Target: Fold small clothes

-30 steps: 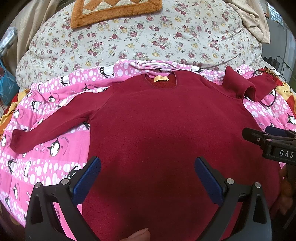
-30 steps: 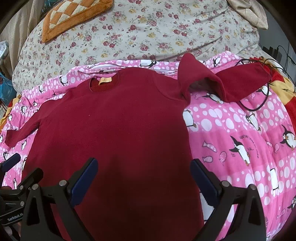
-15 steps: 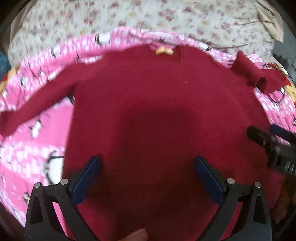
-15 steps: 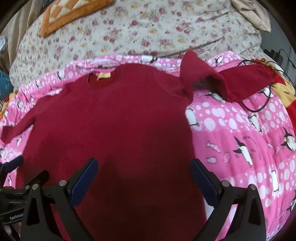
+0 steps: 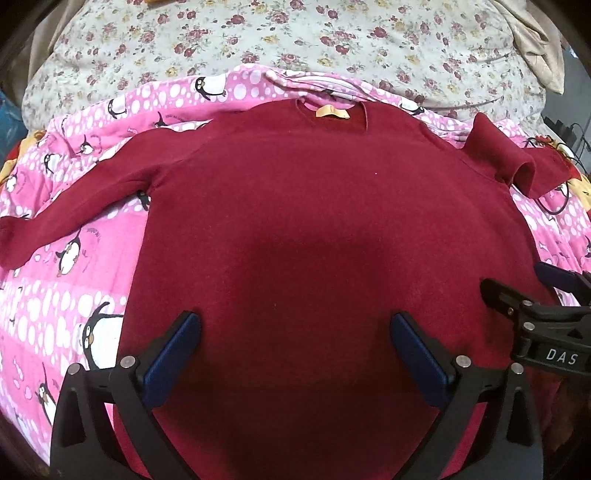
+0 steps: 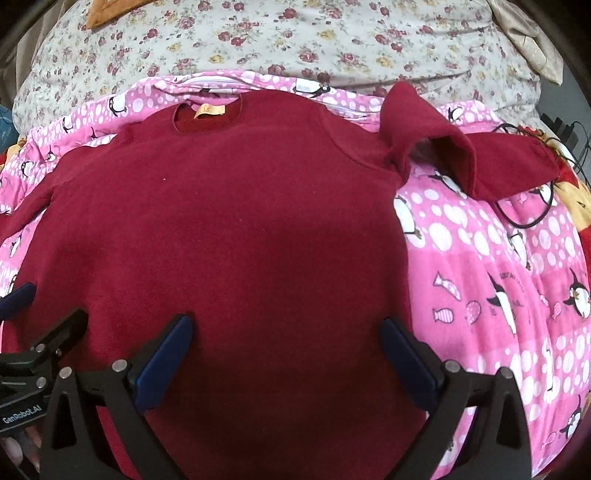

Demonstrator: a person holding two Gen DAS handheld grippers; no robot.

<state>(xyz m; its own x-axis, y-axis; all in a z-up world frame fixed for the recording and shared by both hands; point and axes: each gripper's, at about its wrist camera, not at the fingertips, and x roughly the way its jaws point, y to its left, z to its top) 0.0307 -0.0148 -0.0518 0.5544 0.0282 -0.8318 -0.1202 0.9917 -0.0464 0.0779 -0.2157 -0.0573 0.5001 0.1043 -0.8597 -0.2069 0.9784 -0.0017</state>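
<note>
A dark red long-sleeved sweater (image 5: 295,229) lies flat, front up, on a pink penguin blanket (image 5: 66,280); it also shows in the right wrist view (image 6: 229,236). A yellow neck label (image 5: 331,112) sits at its collar. Its left sleeve (image 5: 74,206) stretches out flat. Its right sleeve (image 6: 461,155) is bunched and kinked upward. My left gripper (image 5: 295,354) is open and empty above the lower body of the sweater. My right gripper (image 6: 286,354) is open and empty above the lower right part, and it shows in the left wrist view (image 5: 524,295).
A floral quilt (image 5: 295,40) rises behind the blanket. A black cable (image 6: 528,214) loops on the blanket by the bunched sleeve. A beige cloth (image 5: 535,48) lies at the far right. An orange patterned cushion (image 6: 110,11) sits at the top left.
Both grippers moved forward over the sweater and lower toward it, so it fills more of the view. Both stayed open. The sweater has not moved.
</note>
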